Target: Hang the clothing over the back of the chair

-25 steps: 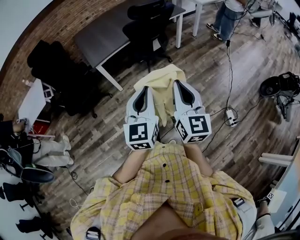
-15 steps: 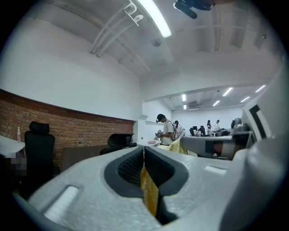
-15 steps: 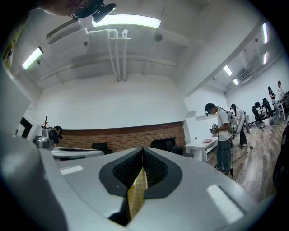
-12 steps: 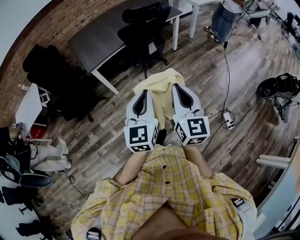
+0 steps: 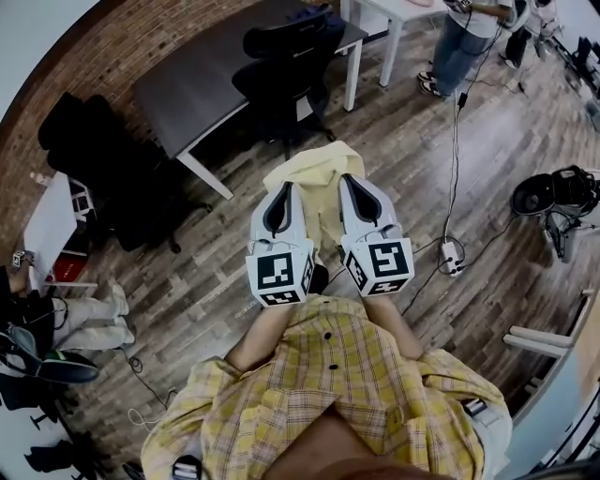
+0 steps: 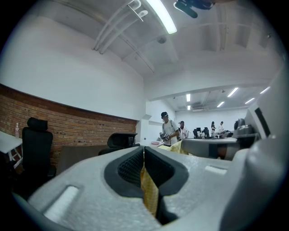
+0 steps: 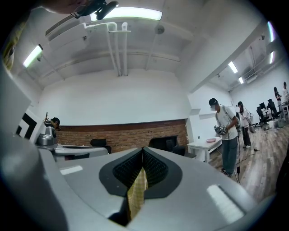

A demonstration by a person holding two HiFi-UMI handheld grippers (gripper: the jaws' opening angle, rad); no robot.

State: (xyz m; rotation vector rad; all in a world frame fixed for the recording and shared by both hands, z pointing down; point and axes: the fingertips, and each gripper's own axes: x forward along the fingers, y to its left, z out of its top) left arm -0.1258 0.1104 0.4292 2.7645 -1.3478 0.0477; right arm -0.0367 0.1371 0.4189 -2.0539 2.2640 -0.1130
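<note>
**Head view.** The only print to be made out is the black-and-white square markers on the two gripper cubes; no words can be read. The left gripper [image 5: 284, 187] and the right gripper [image 5: 350, 180] are held side by side, both pointing away from the person toward the black chair [image 5: 281, 66]. The pale yellow clothing [image 5: 314, 173] is near that chair but apart from it. It shows between the two grippers and spreads past their tips on the chair's side. Its long axis runs from the person's checked shirt [image 5: 337, 375] out toward the chair. The chair stands at a dark desk [image 5: 187, 89]. Beyond it, another person [image 5: 459, 42] stands by a white table [image 5: 389, 14].

**Left gripper view.** This camera shows what the head view cannot: the jaws are pressed together, pinching a narrow fold of the clothing [image 6: 149, 191] that hangs down from the seam between them. The chair [image 6: 121, 140] sits low ahead, in front of a brick wall [image 6: 67, 122]. The other gripper crosses at the right with more yellow cloth beside it.

**Right gripper view.** The jaws of this gripper [image 7: 142, 155] are also clamped shut on a fold of the clothing [image 7: 137, 191]. A faint check weave shows here that the head view does not reveal. The chair [image 7: 165, 144] is straight ahead against the brick wall.
</note>
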